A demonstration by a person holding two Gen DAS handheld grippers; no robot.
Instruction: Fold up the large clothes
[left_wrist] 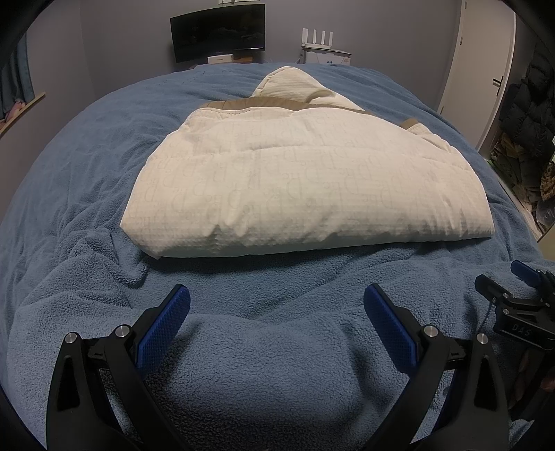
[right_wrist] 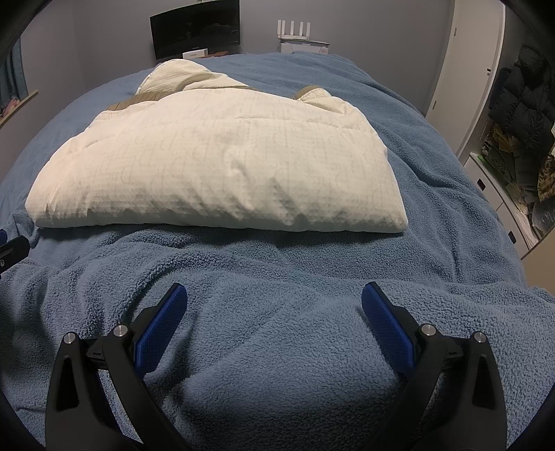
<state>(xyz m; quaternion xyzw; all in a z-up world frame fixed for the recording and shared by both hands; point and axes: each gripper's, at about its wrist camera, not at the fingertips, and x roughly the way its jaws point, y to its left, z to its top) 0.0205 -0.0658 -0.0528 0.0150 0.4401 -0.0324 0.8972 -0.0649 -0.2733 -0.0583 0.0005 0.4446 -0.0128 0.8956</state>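
A cream puffy jacket [left_wrist: 295,180] with faint letter print and tan trim lies folded on the blue fleece bed cover [left_wrist: 242,347]; its hood points to the far side. It also shows in the right wrist view [right_wrist: 222,166]. My left gripper [left_wrist: 276,295] is open and empty, low over the cover, short of the jacket's near edge. My right gripper [right_wrist: 274,293] is open and empty, also short of the near edge. The right gripper shows at the right edge of the left wrist view [left_wrist: 520,301].
The blue bed cover [right_wrist: 277,347] is rumpled in front of the jacket. A dark monitor [left_wrist: 218,33] and a white router [left_wrist: 322,45] stand beyond the bed. A white door [left_wrist: 482,69] and a wardrobe with dark clothes [right_wrist: 520,121] are at the right.
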